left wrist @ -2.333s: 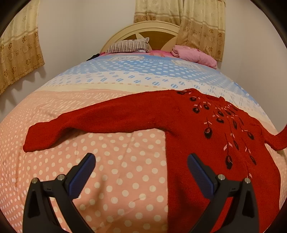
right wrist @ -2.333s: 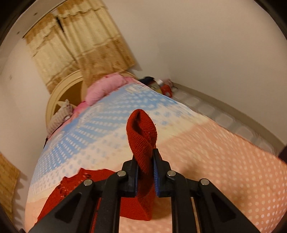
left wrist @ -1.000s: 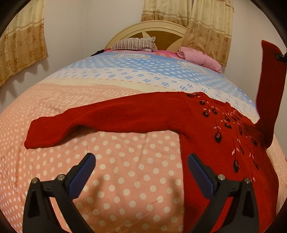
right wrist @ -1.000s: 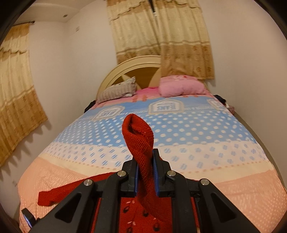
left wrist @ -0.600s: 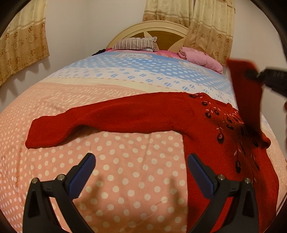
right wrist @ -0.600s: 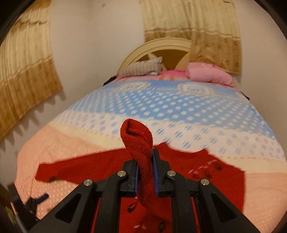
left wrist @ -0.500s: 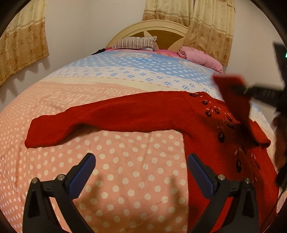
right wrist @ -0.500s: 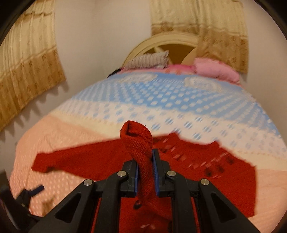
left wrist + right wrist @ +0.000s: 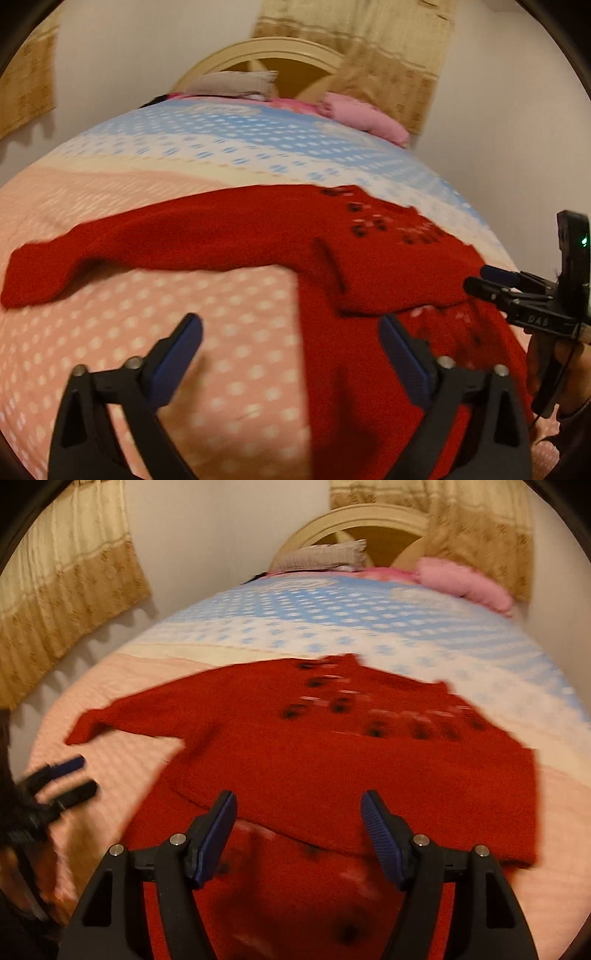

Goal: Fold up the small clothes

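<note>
Red knit sweater [image 9: 332,760] lies flat on the polka-dot bedspread [image 9: 221,354]; its right sleeve [image 9: 406,794], pinched aloft a second ago, now lies folded across the chest; right gripper [image 9: 299,827] has let go, jaws apart; left gripper [image 9: 291,350] hovers wide and empty near the outstretched left sleeve [image 9: 110,251], likely next.

Sweater [image 9: 332,768] deep red, dark flower motifs near collar. Bedspread [image 9: 229,354] pink with white dots near, blue-white dotted far. Pillow [image 9: 461,581] pink. Curtains [image 9: 62,590] golden beige.
</note>
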`<state>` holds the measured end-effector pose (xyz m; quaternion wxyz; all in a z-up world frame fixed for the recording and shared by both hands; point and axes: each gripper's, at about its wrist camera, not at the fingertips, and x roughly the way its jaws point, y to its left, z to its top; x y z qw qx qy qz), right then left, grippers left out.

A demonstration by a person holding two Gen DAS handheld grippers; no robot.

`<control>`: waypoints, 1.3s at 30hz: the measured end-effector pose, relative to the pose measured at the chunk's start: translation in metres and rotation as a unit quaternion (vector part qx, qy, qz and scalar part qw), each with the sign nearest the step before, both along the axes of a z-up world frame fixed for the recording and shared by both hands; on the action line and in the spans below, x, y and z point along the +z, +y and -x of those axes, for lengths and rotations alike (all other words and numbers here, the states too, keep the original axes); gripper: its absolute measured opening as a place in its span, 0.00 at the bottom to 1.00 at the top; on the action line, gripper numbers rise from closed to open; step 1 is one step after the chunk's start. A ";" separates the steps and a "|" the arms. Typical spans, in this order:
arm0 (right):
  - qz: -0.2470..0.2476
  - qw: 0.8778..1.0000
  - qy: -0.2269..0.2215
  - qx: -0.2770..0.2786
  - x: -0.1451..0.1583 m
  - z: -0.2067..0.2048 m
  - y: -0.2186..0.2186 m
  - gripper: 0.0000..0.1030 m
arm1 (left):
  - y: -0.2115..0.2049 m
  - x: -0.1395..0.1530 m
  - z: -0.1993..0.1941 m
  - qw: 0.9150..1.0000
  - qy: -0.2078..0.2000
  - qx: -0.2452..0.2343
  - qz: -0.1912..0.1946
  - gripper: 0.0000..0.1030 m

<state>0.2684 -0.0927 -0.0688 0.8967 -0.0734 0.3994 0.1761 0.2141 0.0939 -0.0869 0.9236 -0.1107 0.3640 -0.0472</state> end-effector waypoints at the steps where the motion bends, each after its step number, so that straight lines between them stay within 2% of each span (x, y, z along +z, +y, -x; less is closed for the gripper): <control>1: 0.004 1.000 -0.003 -0.010 0.001 -0.001 -0.011 0.68 | -0.008 0.003 -0.007 1.000 0.001 -0.012 -0.001 0.81; 3: -0.001 0.999 -0.004 -0.032 0.003 0.006 -0.027 0.69 | -0.016 0.005 -0.020 1.000 0.003 -0.025 -0.004 0.69; 5: -0.025 0.999 -0.001 -0.046 0.002 0.015 -0.040 0.69 | -0.025 0.002 -0.036 0.999 0.017 -0.038 0.001 0.56; 7: -0.040 0.998 0.006 -0.050 -0.003 0.023 -0.046 0.69 | -0.033 -0.008 -0.054 0.998 0.042 -0.047 0.012 0.56; 12: -0.035 0.998 0.024 -0.039 -0.028 0.046 -0.048 0.69 | -0.048 -0.035 -0.077 0.996 0.081 -0.045 0.006 0.36; 14: -0.025 0.999 0.026 -0.039 -0.037 0.053 -0.050 0.69 | -0.049 -0.037 -0.076 0.997 0.066 -0.030 0.002 0.10; 16: -0.023 0.998 0.028 -0.041 -0.044 0.057 -0.053 0.69 | -0.046 -0.031 -0.069 0.999 0.044 -0.030 0.009 0.07; 19: -0.033 0.998 0.017 -0.046 -0.047 0.062 -0.062 0.69 | -0.039 -0.020 -0.057 0.999 0.027 -0.026 0.021 0.06; 23: -0.044 0.998 0.012 -0.050 -0.049 0.066 -0.069 0.69 | -0.033 -0.013 -0.041 1.000 0.009 -0.013 0.008 0.06; 25: -0.039 0.998 0.012 -0.050 -0.049 0.068 -0.068 0.69 | -0.030 -0.020 -0.040 1.000 0.012 -0.012 0.009 0.06; 27: -0.033 0.998 0.011 -0.049 -0.049 0.068 -0.066 0.70 | -0.030 -0.031 -0.048 1.000 0.027 0.003 -0.006 0.06; 30: -0.022 0.998 0.019 -0.046 -0.046 0.067 -0.064 0.70 | -0.025 -0.042 -0.049 0.999 0.037 0.008 0.010 0.06; 32: -0.027 0.998 0.023 -0.042 -0.037 0.063 -0.066 0.70 | -0.025 -0.040 -0.048 0.999 0.033 0.013 0.004 0.09; 36: -0.057 0.997 -0.004 -0.059 -0.007 0.039 -0.078 0.70 | -0.025 -0.042 -0.049 0.999 0.040 0.023 0.002 0.16; 39: -0.085 0.994 -0.012 -0.069 0.003 0.011 -0.090 0.72 | -0.028 -0.042 -0.048 0.999 0.040 0.023 -0.005 0.26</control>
